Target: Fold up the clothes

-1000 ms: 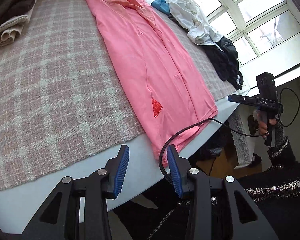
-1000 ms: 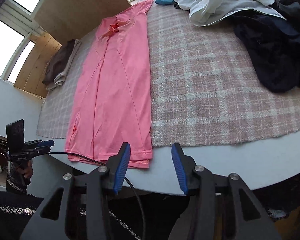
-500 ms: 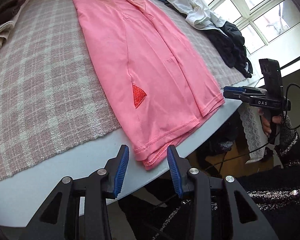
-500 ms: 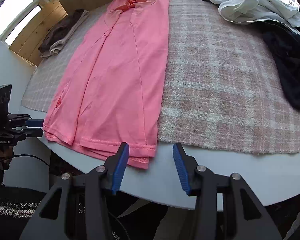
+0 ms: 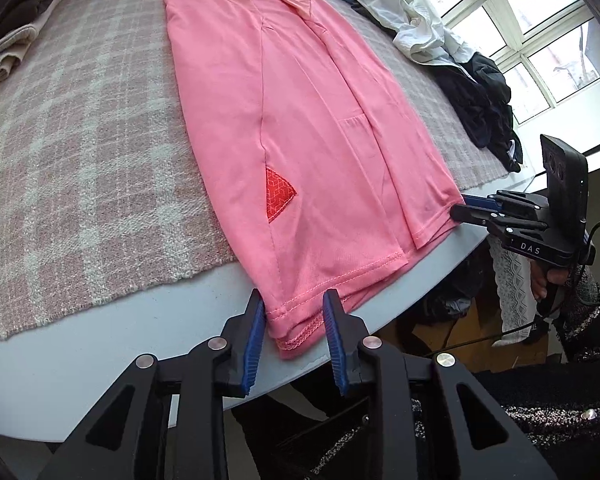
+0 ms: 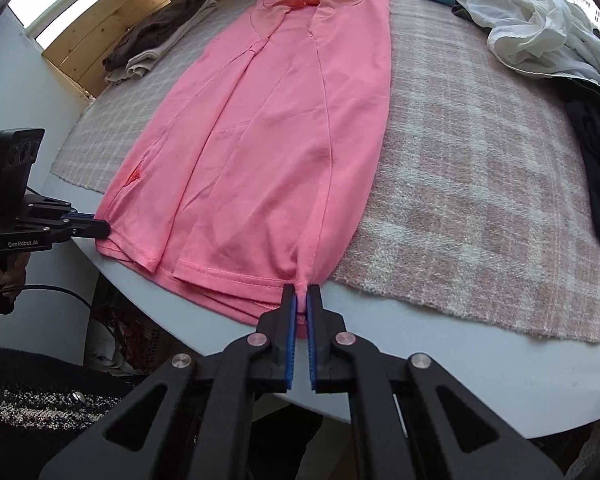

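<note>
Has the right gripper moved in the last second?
Yes. The right gripper has come forward to the pink shirt hem at the table edge and closed on it.

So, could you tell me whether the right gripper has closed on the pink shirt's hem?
Shut: the right gripper pinches the pink shirt hem corner between its nearly touching blue pads.

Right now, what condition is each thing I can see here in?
Pink shirt: sides folded in, lying flat, hem over the table edge.
Left gripper: open, fingers either side of the hem corner.
Right gripper: shut on the other hem corner.
White garment: crumpled.
Dark garment: heaped.
Brown and beige clothes: folded, stacked.
</note>
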`<state>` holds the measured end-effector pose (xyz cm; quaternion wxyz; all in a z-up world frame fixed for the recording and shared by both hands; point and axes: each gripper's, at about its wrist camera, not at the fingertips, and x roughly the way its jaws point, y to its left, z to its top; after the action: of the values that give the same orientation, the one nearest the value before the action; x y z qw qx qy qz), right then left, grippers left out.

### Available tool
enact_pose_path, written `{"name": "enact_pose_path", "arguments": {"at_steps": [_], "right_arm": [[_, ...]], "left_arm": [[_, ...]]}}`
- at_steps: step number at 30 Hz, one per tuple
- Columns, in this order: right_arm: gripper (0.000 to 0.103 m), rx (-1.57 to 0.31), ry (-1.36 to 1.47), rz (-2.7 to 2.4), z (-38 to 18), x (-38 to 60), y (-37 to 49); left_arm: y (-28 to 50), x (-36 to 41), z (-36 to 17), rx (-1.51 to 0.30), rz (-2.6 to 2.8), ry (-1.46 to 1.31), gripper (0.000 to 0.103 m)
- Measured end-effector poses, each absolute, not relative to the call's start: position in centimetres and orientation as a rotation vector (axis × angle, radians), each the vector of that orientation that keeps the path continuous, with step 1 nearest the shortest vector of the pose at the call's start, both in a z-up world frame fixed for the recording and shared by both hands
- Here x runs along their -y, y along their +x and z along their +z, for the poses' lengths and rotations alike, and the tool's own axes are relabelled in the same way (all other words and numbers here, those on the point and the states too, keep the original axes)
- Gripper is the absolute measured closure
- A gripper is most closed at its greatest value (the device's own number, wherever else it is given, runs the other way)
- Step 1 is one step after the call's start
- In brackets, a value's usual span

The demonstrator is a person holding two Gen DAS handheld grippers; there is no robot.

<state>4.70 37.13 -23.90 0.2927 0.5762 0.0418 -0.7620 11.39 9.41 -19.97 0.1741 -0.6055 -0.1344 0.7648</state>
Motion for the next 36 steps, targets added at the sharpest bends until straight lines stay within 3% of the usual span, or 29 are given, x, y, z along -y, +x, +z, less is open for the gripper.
{"name": "enact_pose_path", "arguments": {"at_steps": [1,9,15,20,21,22,23,24,26,28,36], "right_arm": [[0.098,-0.079,1.543,-2.02,-23.9,-37.3,4.5],[0.098,0.363,1.503,-1.915,-21.2,-40.6,2.2],[0.098,0.499,1.369,-1.922,-16.9,-40.1,-4.1],[0.098,0.354,1.408,-2.023,-17.1,-36.0,-13.9],[0.093,0.314,1.429,-2.045,-17.4,-35.1,-15.9],[0.089,0.291,1.49,-2.045,-18.0,-35.0,-17.1],[0.089,0.266,1.552,-2.043,-18.6,-34.9,-18.4],[0.089,0.244,1.609,-2.04,-19.1,-34.8,-19.6],[0.08,0.265,1.545,-2.043,-18.1,-35.9,-19.3],[0.049,0.244,1.472,-2.05,-17.0,-36.7,-18.1],[0.048,-0.015,1.508,-2.004,-20.7,-36.9,-12.4]], "left_arm": [[11.4,-9.4,-20.1,0.386,2.167,-1.716,0.1],[11.4,-8.3,-17.4,0.574,2.122,-1.54,0.1],[7.9,-6.1,-13.9,0.706,2.105,-1.39,0.1],[0.2,-3.6,-11.8,0.586,2.253,-1.326,0.1],[-1.7,-3.0,-11.9,0.57,2.28,-1.321,0.099],[-3.8,-2.4,-12.8,0.556,2.283,-1.348,0.092],[-5.9,-1.7,-13.8,0.546,2.285,-1.393,0.071],[-7.8,-1.1,-15.2,0.552,2.281,-1.496,0.064],[-9.1,0.1,-16.9,0.566,2.286,-1.58,0.063],[-7.9,0.8,-16.7,0.567,2.317,-1.565,0.063],[-1.3,-0.9,-17.7,0.537,2.318,-1.578,0.059]]}}
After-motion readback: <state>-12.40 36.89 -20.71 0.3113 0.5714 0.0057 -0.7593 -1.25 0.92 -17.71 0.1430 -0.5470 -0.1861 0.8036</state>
